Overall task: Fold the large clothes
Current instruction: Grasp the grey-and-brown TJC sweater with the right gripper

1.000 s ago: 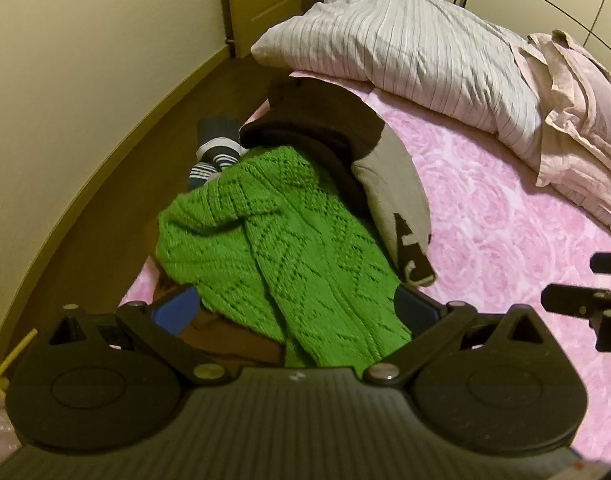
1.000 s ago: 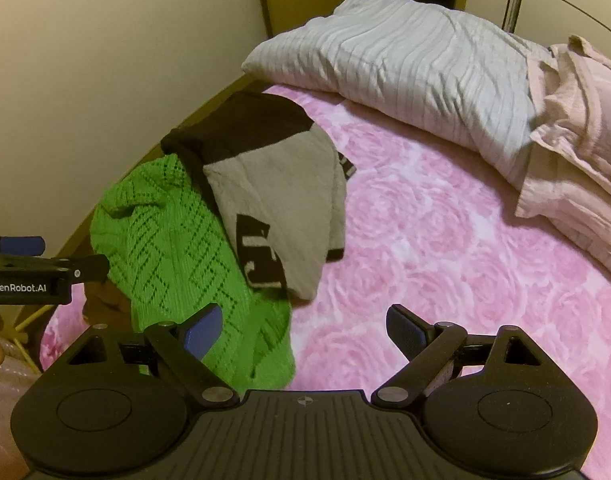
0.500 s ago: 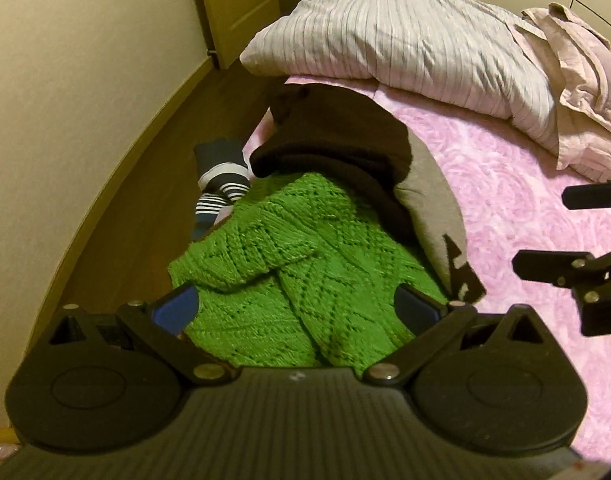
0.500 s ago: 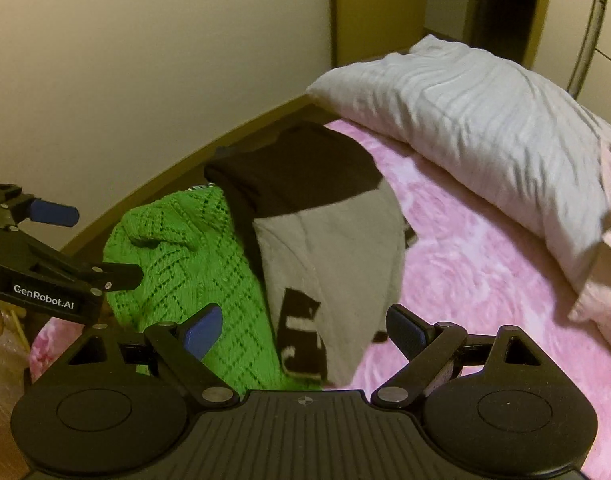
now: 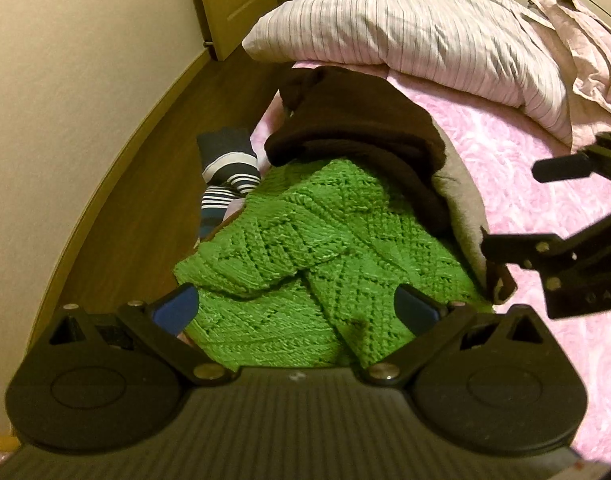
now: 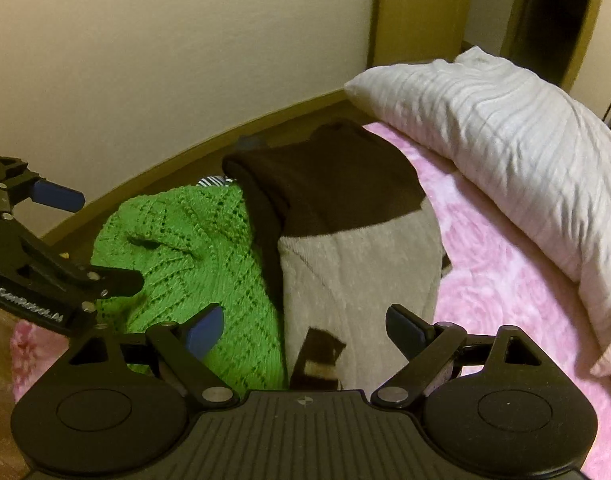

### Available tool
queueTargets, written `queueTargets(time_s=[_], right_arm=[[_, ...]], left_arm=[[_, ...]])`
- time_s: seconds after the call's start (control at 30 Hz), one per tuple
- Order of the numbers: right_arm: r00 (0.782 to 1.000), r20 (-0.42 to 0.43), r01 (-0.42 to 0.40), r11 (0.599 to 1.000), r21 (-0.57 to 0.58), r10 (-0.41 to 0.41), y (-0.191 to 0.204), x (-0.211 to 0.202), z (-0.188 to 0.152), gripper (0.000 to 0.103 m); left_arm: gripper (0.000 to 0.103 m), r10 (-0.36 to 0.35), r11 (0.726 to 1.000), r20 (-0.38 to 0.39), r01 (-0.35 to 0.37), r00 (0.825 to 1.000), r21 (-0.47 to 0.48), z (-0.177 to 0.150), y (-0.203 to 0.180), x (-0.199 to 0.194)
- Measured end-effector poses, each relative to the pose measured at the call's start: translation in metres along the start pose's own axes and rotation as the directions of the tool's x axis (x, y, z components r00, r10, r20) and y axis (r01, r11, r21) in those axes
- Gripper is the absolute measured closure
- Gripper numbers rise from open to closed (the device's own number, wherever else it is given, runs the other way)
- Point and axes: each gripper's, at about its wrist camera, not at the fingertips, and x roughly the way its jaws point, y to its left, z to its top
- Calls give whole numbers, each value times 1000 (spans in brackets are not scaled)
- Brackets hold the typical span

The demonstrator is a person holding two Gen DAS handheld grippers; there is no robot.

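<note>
A green knitted sweater (image 5: 305, 248) (image 6: 193, 248) lies crumpled near the bed's left edge. A brown and grey garment (image 5: 365, 128) (image 6: 353, 248) lies folded over its far side. My left gripper (image 5: 295, 312) hovers open just above the green sweater, holding nothing. My right gripper (image 6: 301, 326) is open over the seam between the green sweater and the grey garment, empty too. Each gripper shows at the edge of the other's view: the right gripper (image 5: 545, 216) at the right of the left wrist view, the left gripper (image 6: 93, 240) at the left of the right wrist view.
A pink rose-patterned bedspread (image 5: 545, 160) (image 6: 505, 280) covers the bed. A striped duvet (image 5: 425, 28) (image 6: 505, 132) and a pink shirt (image 5: 585, 52) are heaped at the far end. Striped clothing (image 5: 225, 176) lies on the wooden floor (image 5: 145, 200) beside the wall (image 5: 65, 80).
Both grippers have moved in closer over the clothes pile and toward each other. The right one has swung left toward the wall. The clothes have not moved.
</note>
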Motion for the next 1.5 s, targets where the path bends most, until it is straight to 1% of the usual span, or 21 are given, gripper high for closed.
queueTargets(time_s=[0.2,0.23,0.27,0.3,0.33,0.37,0.43,0.5,0.53,0.6,0.67,0.77,0.87,0.97,1.03,1.13,1.23,1.33,1.4,1.43,1.5], right_arm=[[1000,9,9,1000,-28,-9,-1,27,8,18],[1000,10,6,999,-40,-6,0,32,9,23],[1000,8,4,999,-52,-3,0,37,9,35],[1000,3,5,998,-61,-5,-1,43,10,42],[1000,1,12,998,-60,-12,-1,47,10,55],[1000,2,13,999,-51,-13,-4,50,10,60],[1000,2,8,999,-35,-8,-8,54,10,64],[1000,8,0,999,-38,0,-10,54,9,78],[1000,10,4,999,-37,-3,-10,53,10,83],[1000,20,6,1000,-10,-6,-13,45,10,89],[999,40,17,1000,20,-18,-17,30,9,92],[996,77,40,995,90,-47,-31,-4,-1,93],[993,98,48,979,196,-68,-54,-49,-24,95],[990,108,56,951,303,-92,-73,-101,-65,95],[987,110,66,924,378,-115,-87,-138,-100,95],[984,94,82,858,506,-150,-112,-197,-169,96],[981,54,107,759,642,-184,-140,-254,-252,96],[974,-6,153,643,751,-225,-169,-309,-349,96],[964,-64,201,555,807,-257,-194,-340,-417,96],[958,-92,225,512,829,-271,-206,-353,-446,96],[944,-170,286,444,849,-282,-230,-370,-503,95]], left_arm=[[1,-6,1000,12,6,1000,0,-1,8,9],[1,-5,1000,16,5,1000,-2,-2,9,10],[1,-5,1000,20,5,1000,-6,-3,11,11],[1,-5,1000,22,5,1000,-10,-4,12,11],[1,-4,1000,23,4,1000,-15,-5,14,11],[1,-1,1000,27,2,1000,-20,-6,15,11],[1,0,1000,35,1,999,-24,-9,17,9],[1,-1,1000,36,2,999,-27,-12,18,8],[1,-2,1000,39,3,999,-27,-14,18,7],[1,0,1000,45,1,999,-28,-16,17,4],[1,-5,999,54,7,999,-31,-17,15,0],[1,-24,999,83,26,996,-24,-18,4,-10],[1,-59,998,102,59,993,-2,-17,-16,-23],[1,-106,994,123,102,987,45,-19,-49,-39],[1,-138,988,134,127,981,86,-24,-76,-50],[1,-186,975,138,166,973,148,-36,-124,-68],[1,-250,955,119,225,961,191,-54,-182,-85],[1,-300,928,100,266,949,262,-77,-249,-102],[1,-315,910,81,277,946,309,-96,-297,-111],[1,-331,898,64,294,941,327,-105,-318,-114],[1,-355,870,27,319,935,377,-125,-364,-115]])
